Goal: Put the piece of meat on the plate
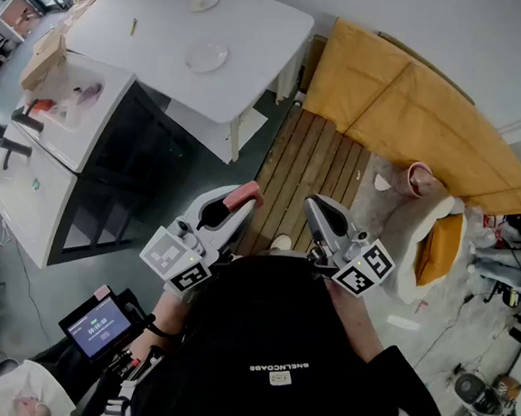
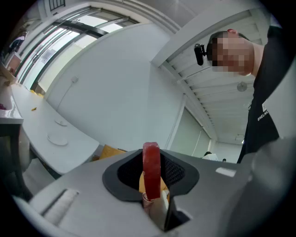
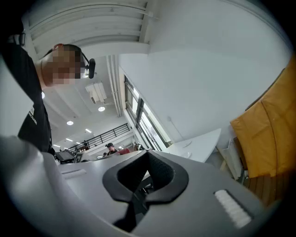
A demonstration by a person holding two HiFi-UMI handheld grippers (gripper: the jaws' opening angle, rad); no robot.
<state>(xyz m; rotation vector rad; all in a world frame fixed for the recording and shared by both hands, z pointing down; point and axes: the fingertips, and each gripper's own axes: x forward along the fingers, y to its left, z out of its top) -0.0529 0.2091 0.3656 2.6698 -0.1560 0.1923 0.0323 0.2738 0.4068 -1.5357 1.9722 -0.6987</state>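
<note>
Close in front of the person's black shirt (image 1: 276, 340), the left gripper (image 1: 222, 210) points roughly level, its jaws closed most of the way on the piece of meat (image 1: 243, 195). The meat is a thin red slab standing on edge between the pads, with its top sticking out past the tips. Just to the right, the right gripper (image 1: 321, 215) has its jaws together with nothing between them. Beyond both lies a slatted wooden platform (image 1: 310, 162), with a yellow cushion (image 1: 405, 107) at its far right. Far to the left stands a white table (image 1: 249, 29) bearing a round white plate (image 1: 207, 57), well apart from the meat.
</note>
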